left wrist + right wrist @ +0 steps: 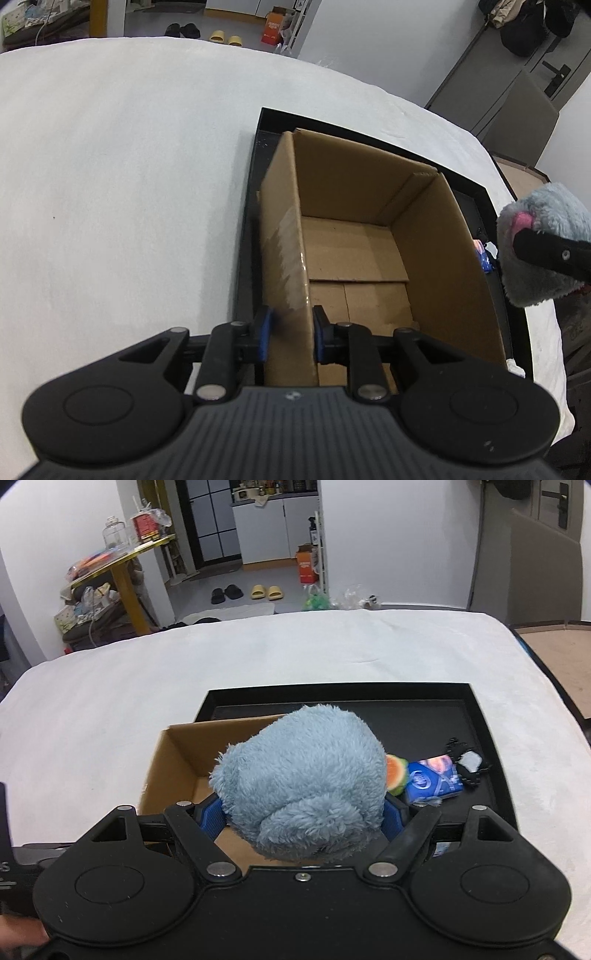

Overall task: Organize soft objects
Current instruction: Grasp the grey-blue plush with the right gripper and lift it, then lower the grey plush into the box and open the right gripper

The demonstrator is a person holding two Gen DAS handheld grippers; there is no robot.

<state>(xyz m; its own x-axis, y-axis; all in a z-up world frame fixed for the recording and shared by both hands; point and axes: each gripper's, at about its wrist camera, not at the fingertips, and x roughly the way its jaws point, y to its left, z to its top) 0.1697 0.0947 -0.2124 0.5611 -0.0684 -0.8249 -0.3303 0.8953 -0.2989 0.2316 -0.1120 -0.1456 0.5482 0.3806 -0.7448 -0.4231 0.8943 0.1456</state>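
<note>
Clamping the cardboard box (369, 236) wall at lower centre, your left hand-held gripper (291, 332) is pinching it tight; your right hand-held gripper (303, 818) is grasping the blue plush toy (303, 786) at frame centre, above the black tray (491, 738).

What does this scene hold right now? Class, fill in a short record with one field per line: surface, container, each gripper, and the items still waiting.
surface: white cloth
tray: black tray on the cloth
container: open cardboard box in the tray, nothing visible inside
left gripper: jaws shut on the box's near-left wall
right gripper: jaws clamped on a blue plush toy, held above the box's right side
waiting in tray: watermelon-slice toy, blue tissue pack, black-and-white item
</note>
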